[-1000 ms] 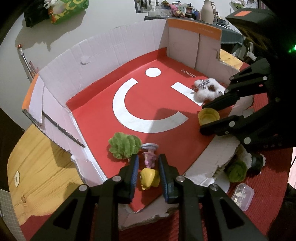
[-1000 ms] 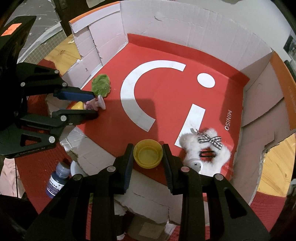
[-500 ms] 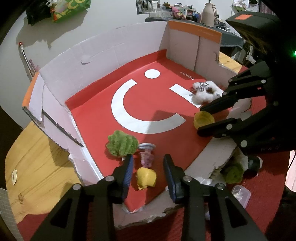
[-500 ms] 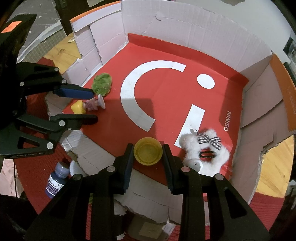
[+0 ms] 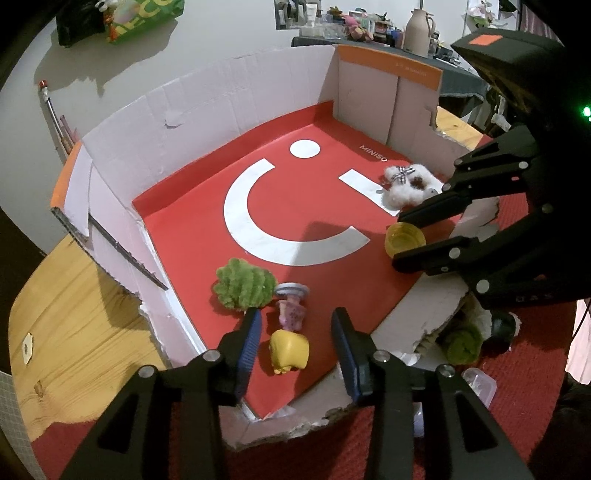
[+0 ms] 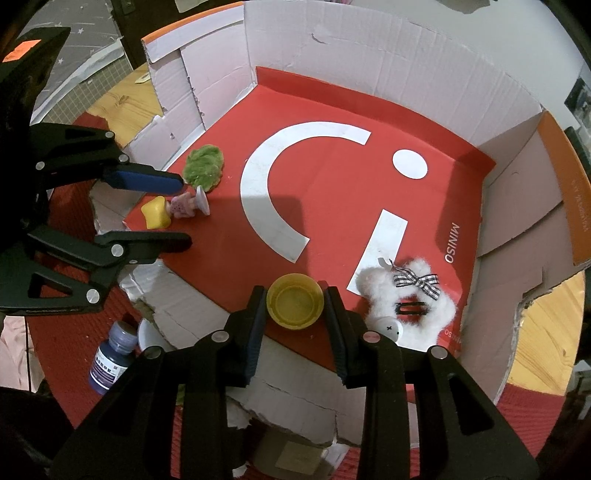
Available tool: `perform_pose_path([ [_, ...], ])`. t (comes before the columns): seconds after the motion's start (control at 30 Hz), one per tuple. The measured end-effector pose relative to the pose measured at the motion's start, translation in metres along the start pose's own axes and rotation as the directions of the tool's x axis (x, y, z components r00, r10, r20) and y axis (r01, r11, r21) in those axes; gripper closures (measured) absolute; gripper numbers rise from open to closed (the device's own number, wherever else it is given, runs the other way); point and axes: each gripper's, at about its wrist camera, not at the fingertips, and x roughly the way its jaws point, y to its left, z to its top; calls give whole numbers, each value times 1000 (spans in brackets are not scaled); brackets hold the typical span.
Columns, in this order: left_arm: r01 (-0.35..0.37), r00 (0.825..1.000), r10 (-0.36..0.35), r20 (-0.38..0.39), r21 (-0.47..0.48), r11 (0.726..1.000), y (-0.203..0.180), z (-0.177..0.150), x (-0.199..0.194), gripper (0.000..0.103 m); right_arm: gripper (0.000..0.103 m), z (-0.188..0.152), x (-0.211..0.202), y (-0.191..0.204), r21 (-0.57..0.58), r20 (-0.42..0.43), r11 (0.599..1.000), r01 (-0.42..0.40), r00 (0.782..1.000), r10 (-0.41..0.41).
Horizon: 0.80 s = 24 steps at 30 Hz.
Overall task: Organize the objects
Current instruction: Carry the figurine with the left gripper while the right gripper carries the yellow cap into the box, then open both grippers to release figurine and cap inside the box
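Behind the box you see a pale wall (image 5: pixel 229 44) with a green bag (image 5: pixel 144 16) hanging on it, 1 beige jug (image 5: pixel 419 31) on a cluttered far shelf (contents too small to tell), and wooden tabletop (image 5: pixel 74 317).

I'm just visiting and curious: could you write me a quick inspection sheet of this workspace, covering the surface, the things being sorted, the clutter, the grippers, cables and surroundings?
Surface: wooden table with a red cloth; on it a torn cardboard box with a red floor.
Job's things: in the box, a green fuzzy toy, a small figurine lying down, a white plush clip and a yellow cap.
Clutter: outside the box, a dark bottle and a clear plastic case.
Grippers: left hand-held gripper opening, the figurine loose between its fingers; right hand-held gripper shut on the yellow cap.
Cables: nothing seen.
Surroundings: white wall, crowded shelf behind.
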Motion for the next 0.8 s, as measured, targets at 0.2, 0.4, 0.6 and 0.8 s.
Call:
perform_pose_path([
  [0.2, 2, 1000, -2, 7, -1, 1000, -1, 1, -3, 61, 72, 0, -2, 0, -1, 5, 1000, 2, 1000, -2],
  [0.4, 4, 1000, -4, 20, -18, 1000, 0, 0, -8, 61, 55, -1, -12, 0, 1, 34, 1000, 5, 999, -5],
  [0.6, 19, 997, -14, 70, -73, 997, 2, -2, -22, 61, 45, -3, -35, 15, -4, 118, 999, 33, 993, -32],
  [0.8, 31, 988, -5, 155, -164, 986, -1, -8, -48, 51, 43, -19, -68, 24, 39, 207, 998, 40, 977, -47],
])
